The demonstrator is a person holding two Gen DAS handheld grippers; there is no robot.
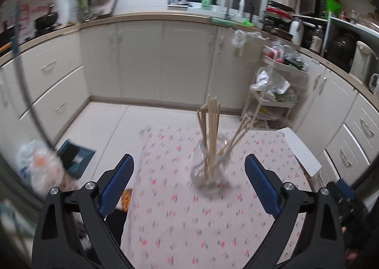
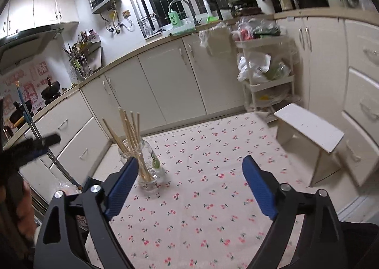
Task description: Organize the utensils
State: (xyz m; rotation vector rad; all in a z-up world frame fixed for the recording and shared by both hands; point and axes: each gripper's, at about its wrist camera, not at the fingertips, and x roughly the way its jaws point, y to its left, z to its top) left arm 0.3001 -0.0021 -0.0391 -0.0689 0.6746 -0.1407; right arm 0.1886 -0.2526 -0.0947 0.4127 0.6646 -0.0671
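STEP: chopsticks (image 1: 210,131) appear stowed upright in glass jar (image 1: 209,165), worktop (image 1: 180,226) centre, 12 o'clock of left tool (image 1: 189,181) | TOOLS: left and right tool (image 2: 189,183) both agape, empty | NEXT: probably check for strays; none visible.

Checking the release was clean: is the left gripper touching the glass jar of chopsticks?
Apart. In the left wrist view the left gripper stands open, and tablecloth shows between each blue finger and the glass jar.

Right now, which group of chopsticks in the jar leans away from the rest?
In the glass jar, the smaller bundle leans right in the left wrist view; the larger bundle stands nearly upright.
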